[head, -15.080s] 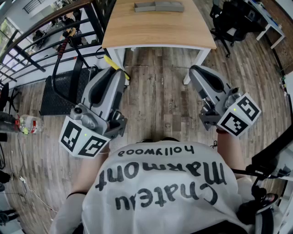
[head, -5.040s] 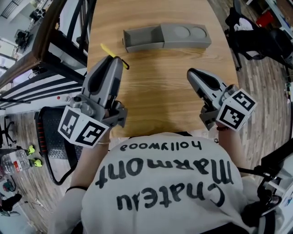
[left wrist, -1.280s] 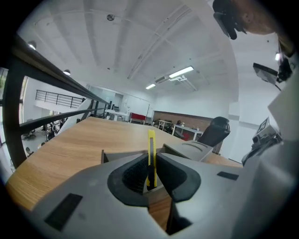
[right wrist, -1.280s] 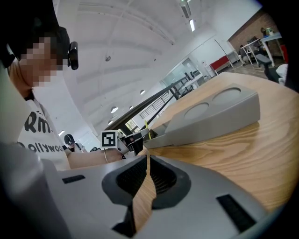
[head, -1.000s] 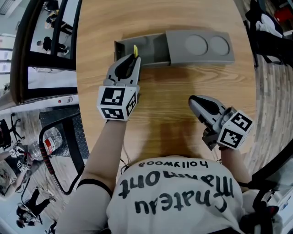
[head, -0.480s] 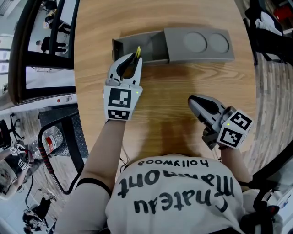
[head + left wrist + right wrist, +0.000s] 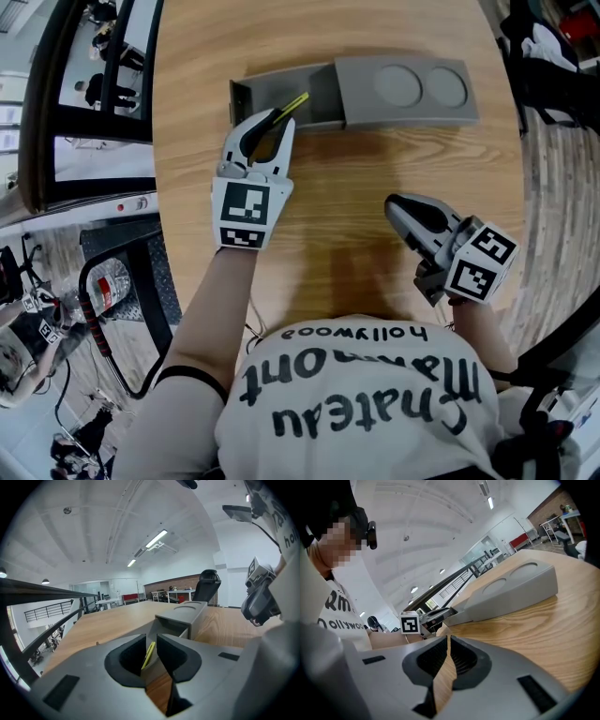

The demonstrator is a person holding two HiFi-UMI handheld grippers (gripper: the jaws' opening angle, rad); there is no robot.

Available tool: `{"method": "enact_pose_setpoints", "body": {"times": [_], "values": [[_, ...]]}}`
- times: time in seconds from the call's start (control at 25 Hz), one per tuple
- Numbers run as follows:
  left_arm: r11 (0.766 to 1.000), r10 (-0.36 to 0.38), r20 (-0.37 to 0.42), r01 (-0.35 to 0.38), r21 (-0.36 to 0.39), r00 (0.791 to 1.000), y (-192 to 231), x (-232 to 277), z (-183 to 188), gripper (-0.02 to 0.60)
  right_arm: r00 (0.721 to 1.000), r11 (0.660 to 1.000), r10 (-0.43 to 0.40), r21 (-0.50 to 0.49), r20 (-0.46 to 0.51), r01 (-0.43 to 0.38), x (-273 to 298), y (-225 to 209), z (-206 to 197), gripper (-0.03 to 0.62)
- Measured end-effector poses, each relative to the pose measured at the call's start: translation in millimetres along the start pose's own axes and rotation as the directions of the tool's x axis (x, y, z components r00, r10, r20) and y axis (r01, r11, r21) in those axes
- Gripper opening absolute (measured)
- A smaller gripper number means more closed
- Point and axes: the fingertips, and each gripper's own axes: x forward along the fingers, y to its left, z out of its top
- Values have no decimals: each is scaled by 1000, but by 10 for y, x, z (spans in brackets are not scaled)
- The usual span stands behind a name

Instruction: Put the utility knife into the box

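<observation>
Head view puts the left gripper [image 7: 277, 118] at the near wall of the grey box [image 7: 361, 89], whose open compartment [image 7: 258, 94] faces up at its left end; half a second ago the yellow utility knife [image 7: 293, 102] stood nearly upright off the gripper's tips, and now it leans over to the right, across that compartment, while the gripper itself has hardly shifted; left gripper view shows the jaws a little apart, the knife leaning in the gap against one of them with a sliver of space beside it, so I judge that the hold has just been loosened and the knife is tipping into the box; it is not yet lying on the compartment floor, so the task looks all but done, with only the drop and the withdrawal left; the right gripper [image 7: 394, 202] hangs over the tabletop [image 7: 356, 187] near the person's body, well apart from the box, its jaws pressed together on nothing, as a second ago; the tabletop is pale wood and bears nothing else in view; a black railing [image 7: 42, 103] runs along its left side, with a lower floor beyond it where a water bottle [image 7: 105, 281] lies; wood-plank floor [image 7: 553, 187] and a dark office chair [image 7: 548, 56] show at the right; strip lights [image 7: 155, 538] cross a white ceiling in the left gripper view.
</observation>
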Motion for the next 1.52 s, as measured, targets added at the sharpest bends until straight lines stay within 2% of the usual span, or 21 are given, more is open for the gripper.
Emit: {"method": "enact_pose_setpoints", "body": {"times": [0.12,0.28,0.52,0.68,0.76,0.96,1.08,1.2,1.32,1.4,1.52], "values": [[1000,9,16,-8,-30,1000,18,-72,66,52,1000,1000,5,-13,7,-5,7,49,48,26],[994,23,26,-20,-105,999,26,-244,131,52,1000,999,18,-39,14,-17,22,166,106,26],[990,0,41,6,-138,999,-50,-516,263,51,999,993,42,-113,35,-38,33,354,336,26],[959,-4,99,33,-282,995,-34,-834,464,51,994,985,62,-165,89,-47,-19,585,611,26],[945,3,134,41,-323,991,-64,-986,577,51,985,984,79,-173,153,-52,-86,678,787,26],[905,-12,203,97,-414,979,-305,-1274,729,51,928,966,173,-240,331,-94,-235,979,1180,25],[893,-58,244,159,-420,968,-541,-1376,794,51,922,943,209,-317,327,-101,-220,1144,1186,26],[889,-100,303,222,-401,948,-736,-1471,852,51,942,917,189,-393,276,-69,-166,1222,1065,26],[887,-129,281,237,-395,951,-888,-1491,793,51,966,893,141,-449,216,-30,-130,1204,921,26],[891,-145,254,238,-388,956,-973,-1493,738,51,972,900,125,-435,201,-26,-124,1170,860,25],[880,-162,246,252,-402,956,-1056,-1500,689,51,967,933,130,-356,221,-44,-140,1116,828,25]]}}
